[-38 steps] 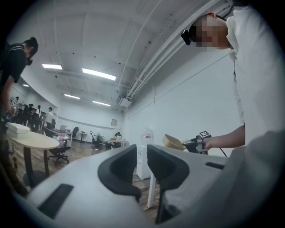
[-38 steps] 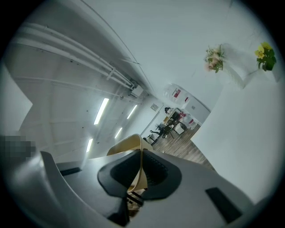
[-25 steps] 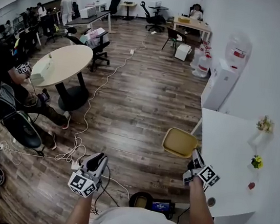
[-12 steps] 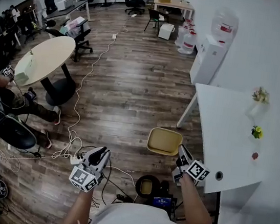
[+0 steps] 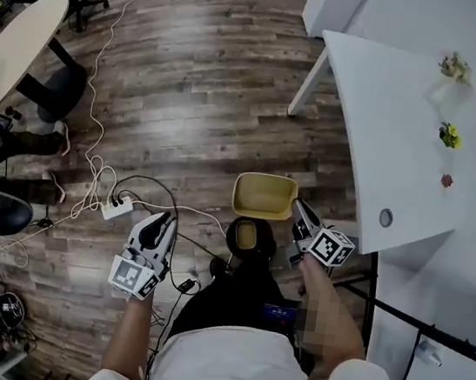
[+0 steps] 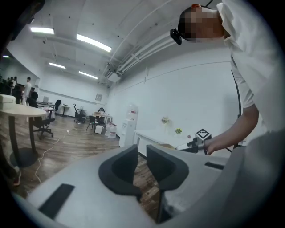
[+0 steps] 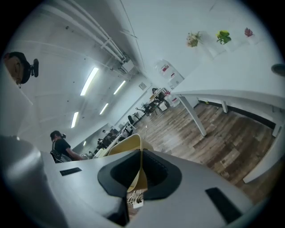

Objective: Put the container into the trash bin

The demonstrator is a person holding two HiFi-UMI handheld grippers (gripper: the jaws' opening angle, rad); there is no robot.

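Observation:
In the head view the yellow container (image 5: 263, 195), a shallow squarish tub, hangs above the floor, just beyond a small round black trash bin (image 5: 247, 234). My right gripper (image 5: 298, 209) is shut on the tub's right rim. In the right gripper view the thin yellow container wall (image 7: 129, 143) is pinched between the pads of the right gripper (image 7: 141, 153). My left gripper (image 5: 163, 221) hangs to the left of the bin. In its own view the left gripper (image 6: 142, 149) shows a narrow gap at the tips with nothing in it.
A white table (image 5: 380, 117) with small flowers stands at the right, its leg (image 5: 306, 78) near the container. A power strip (image 5: 117, 207) and trailing cables lie on the wood floor at the left. A round table (image 5: 13, 39) and office chairs stand farther left.
Both grippers have sunk toward the floor and my view has tipped down. The container, still held, came down and in toward the black bin.

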